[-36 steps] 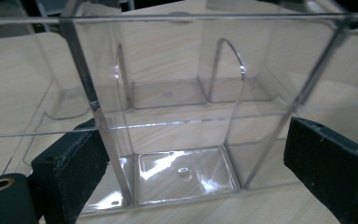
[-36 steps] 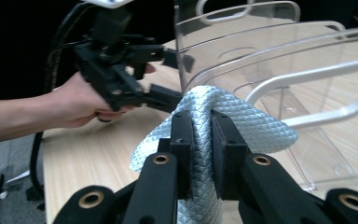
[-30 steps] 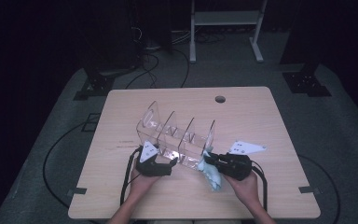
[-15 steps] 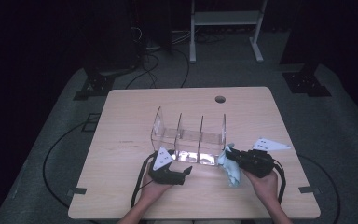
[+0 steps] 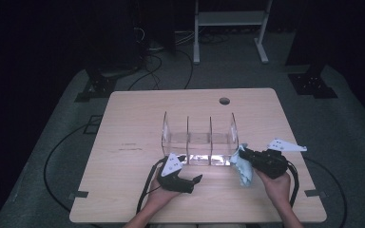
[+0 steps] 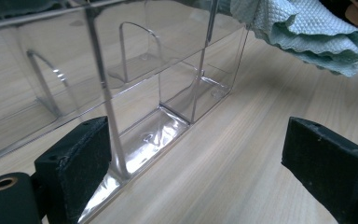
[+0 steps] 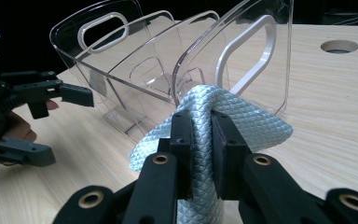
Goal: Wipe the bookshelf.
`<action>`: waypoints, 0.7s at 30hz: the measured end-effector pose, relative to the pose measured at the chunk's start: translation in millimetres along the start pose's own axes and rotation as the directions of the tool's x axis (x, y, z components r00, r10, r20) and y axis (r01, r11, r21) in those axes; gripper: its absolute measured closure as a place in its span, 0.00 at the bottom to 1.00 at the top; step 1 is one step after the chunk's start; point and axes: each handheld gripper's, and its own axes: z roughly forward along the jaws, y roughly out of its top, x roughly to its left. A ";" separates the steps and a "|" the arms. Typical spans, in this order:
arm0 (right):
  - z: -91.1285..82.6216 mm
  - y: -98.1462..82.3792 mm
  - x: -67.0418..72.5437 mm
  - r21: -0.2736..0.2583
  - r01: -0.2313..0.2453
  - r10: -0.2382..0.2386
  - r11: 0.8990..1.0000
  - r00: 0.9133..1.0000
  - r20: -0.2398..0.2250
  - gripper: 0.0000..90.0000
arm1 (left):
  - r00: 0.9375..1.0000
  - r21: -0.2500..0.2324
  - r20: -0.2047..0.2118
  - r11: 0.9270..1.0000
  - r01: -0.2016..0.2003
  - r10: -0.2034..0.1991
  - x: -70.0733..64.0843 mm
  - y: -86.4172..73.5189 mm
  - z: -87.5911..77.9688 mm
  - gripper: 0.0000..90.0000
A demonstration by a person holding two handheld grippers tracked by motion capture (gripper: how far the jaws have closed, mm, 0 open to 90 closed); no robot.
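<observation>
While wiping, keep right gripper (image 7: 200, 140) clamped on soft, limp cloth (image 7: 242, 123) at organizer's (image 5: 198, 137) 3 o'clock end; left gripper (image 6: 196, 163) apart, straddling rigid, slippery 9 o'clock wall.

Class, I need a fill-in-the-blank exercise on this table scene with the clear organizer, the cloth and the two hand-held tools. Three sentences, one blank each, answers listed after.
1. The right tool is shut on a pale blue ____.
2. The clear acrylic organizer stands on a ____ table.
3. The jaws of the left tool stand ____, with nothing pinched between them.

Missing words: cloth; wooden; open
</observation>
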 end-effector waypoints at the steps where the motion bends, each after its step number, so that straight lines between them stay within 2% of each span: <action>1: 0.0 0.0 0.0 0.000 0.000 0.000 1.000 1.000 0.000 0.88 | 1.000 0.000 0.000 1.000 0.000 0.000 0.0 0.0 0.0 0.08; 5: -1.1 0.3 1.2 -0.005 0.006 -0.006 1.000 1.000 0.003 0.88 | 1.000 -0.013 0.006 1.000 -0.006 0.006 4.7 -0.1 -14.0 0.09; 6: -1.1 0.5 1.5 -0.007 0.010 -0.010 1.000 1.000 0.004 0.88 | 1.000 -0.021 0.000 1.000 -0.011 0.011 7.5 0.7 -23.3 0.09; 7: -1.1 0.5 1.5 -0.007 0.010 -0.010 1.000 1.000 0.004 0.88 | 1.000 -0.021 0.000 1.000 -0.011 0.011 7.5 0.7 -23.3 0.09; 10: -1.1 0.4 2.7 -0.006 0.013 -0.013 1.000 1.000 0.005 0.89 | 1.000 -0.048 -0.004 0.999 -0.015 0.015 11.0 2.1 -39.3 0.09; 11: -1.2 0.3 3.1 -0.007 0.014 -0.014 1.000 1.000 0.005 0.88 | 1.000 -0.066 -0.013 0.998 -0.023 0.022 14.0 3.0 -50.5 0.10; 12: -1.2 0.3 3.1 -0.007 0.014 -0.014 1.000 1.000 0.005 0.88 | 1.000 -0.066 -0.013 0.998 -0.023 0.022 14.0 3.0 -50.5 0.11; 17: -0.9 0.1 3.5 -0.008 0.014 -0.014 1.000 1.000 0.005 0.88 | 0.999 -0.081 -0.048 0.996 -0.026 0.022 28.3 6.1 -72.8 0.11; 21: 0.0 0.1 3.1 -0.008 0.012 -0.012 1.000 1.000 0.003 0.88 | 0.998 -0.085 -0.065 0.996 -0.020 0.014 41.2 9.0 -78.4 0.10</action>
